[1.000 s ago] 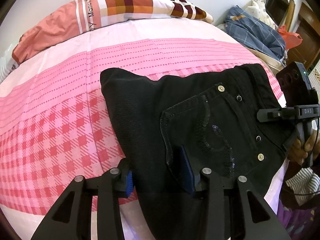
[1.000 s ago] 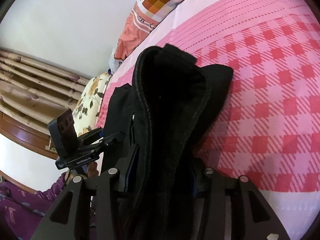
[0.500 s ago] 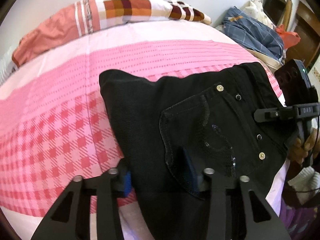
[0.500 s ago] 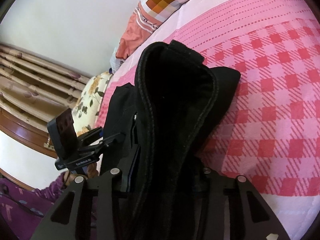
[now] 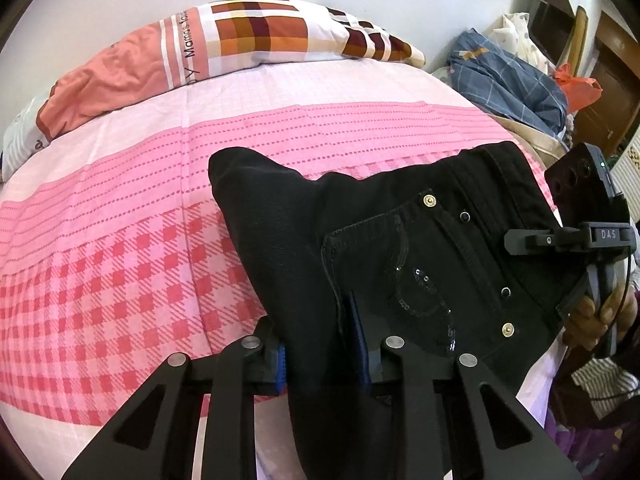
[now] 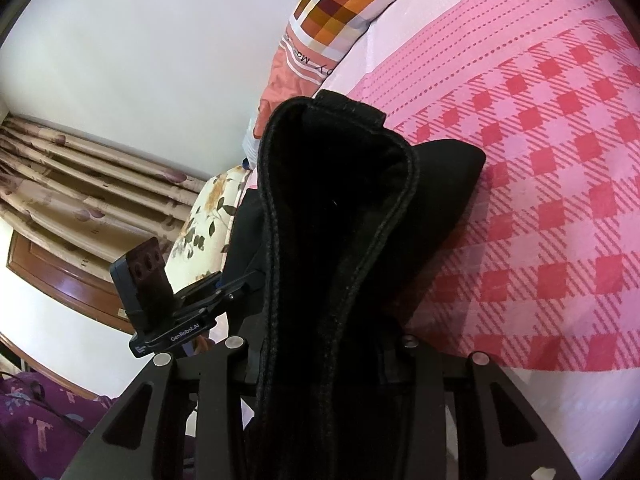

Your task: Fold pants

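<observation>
Two hand-held grippers clamp black pants (image 5: pixel 400 248) on pink bed (image 5: pixel 120 272) | left hand-held gripper (image 5: pixel 320 354), lower centre, just closing on folded edge | right hand-held gripper (image 6: pixel 320 360) pinches waistband | risk: thick denim slips, fold collapses

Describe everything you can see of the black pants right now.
The black pants look like denim, folded and lying on the pink checked bedsheet. A stitched back pocket with sequin trim and metal rivets faces up. The left gripper has just been closing on the near edge; the right gripper clamps the thick seamed waistband end, lifted.
</observation>
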Motion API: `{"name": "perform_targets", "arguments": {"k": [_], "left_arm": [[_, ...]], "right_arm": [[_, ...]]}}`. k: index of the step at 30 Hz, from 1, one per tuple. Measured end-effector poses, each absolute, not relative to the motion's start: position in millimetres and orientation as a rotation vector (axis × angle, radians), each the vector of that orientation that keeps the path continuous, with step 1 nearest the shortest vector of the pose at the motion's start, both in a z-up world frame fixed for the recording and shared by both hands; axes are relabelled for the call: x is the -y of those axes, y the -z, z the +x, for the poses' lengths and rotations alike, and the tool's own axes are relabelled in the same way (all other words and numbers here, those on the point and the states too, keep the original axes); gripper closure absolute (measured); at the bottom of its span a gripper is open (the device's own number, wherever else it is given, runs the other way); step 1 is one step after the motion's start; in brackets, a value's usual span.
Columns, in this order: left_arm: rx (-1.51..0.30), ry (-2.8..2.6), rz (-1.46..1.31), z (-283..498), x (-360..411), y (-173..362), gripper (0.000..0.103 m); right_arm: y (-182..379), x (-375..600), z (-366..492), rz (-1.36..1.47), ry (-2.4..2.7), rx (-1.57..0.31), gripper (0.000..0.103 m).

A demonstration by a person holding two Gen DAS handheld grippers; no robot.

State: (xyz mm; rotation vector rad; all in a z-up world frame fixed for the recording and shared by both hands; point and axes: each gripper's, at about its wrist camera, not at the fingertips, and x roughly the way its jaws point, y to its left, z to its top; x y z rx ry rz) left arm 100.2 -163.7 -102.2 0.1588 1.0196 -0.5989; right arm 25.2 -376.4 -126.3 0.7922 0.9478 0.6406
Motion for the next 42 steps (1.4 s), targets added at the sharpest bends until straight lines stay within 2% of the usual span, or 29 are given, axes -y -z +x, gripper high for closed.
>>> {"name": "perform_targets", "arguments": {"k": [24,42], "left_arm": [[-0.988,0.571,0.138,93,149,84,0.077],[-0.950,0.499,0.088,94,97,63,0.077]], "right_arm": [[122,349,29,0.843,-0.673,-0.913,0.067],[102,298,58,0.834,-0.742,-0.909,0.067]]}}
